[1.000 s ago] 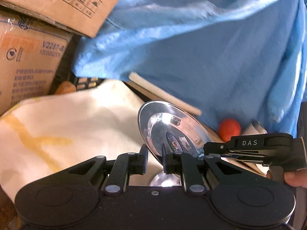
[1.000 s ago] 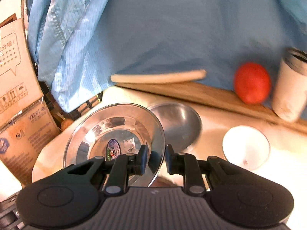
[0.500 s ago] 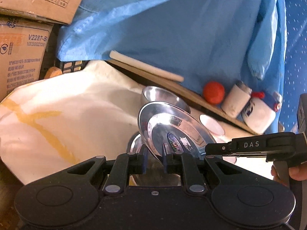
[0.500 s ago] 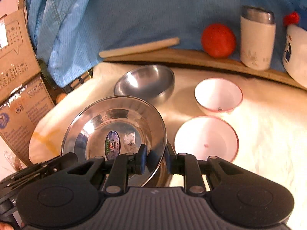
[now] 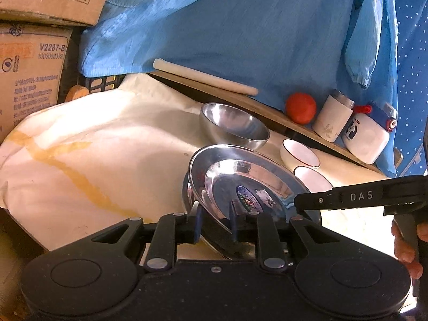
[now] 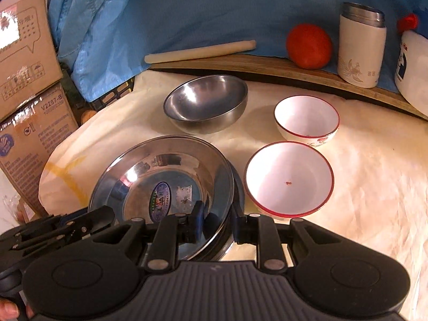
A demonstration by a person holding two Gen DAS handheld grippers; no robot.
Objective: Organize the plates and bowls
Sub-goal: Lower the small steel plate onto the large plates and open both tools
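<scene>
**Work surface.** A cream cloth (image 6: pixel 361 174) with a yellow-orange streak at its left end covers the table. A wooden board (image 6: pixel 267 64) runs along the far edge. From left to right it carries a pale rolling pin (image 6: pixel 200 50), a red round fruit (image 6: pixel 309 45), a white flask (image 6: pixel 361 48) with a metal cap, and a white bottle (image 6: pixel 414 72).

**Room.** Blue fabric (image 6: pixel 187 8) hangs behind the board and fills the background. At far left, stacked cardboard boxes (image 6: pixel 26 53) stand beside a black crate (image 5: pixel 103 83).

**Task items.**
- The steel plate (image 6: pixel 160 171), with a label at its centre, is at near left. It is tilted, with its left side raised, over a second plate (image 6: pixel 237 187) that lies beneath it.
- A steel bowl (image 6: pixel 206 101) sits just beyond the plates.
- Two white red-rimmed bowls stand to the right: the near bowl (image 6: pixel 289 179) just beside the plates, and the far bowl (image 6: pixel 307 115) directly behind it.

**Tools.**
- Right gripper (image 6: pixel 218 223): narrow gap, pads clamped on the near rim of the steel plate.
- Left gripper (image 5: pixel 215 224): its jaws have just been opening. The plate rim passes between the blue pads, which appear to stand slightly off it.
- Fingers (image 5: pixel 406 243) of the person's hand show at the right gripper's handle.
</scene>
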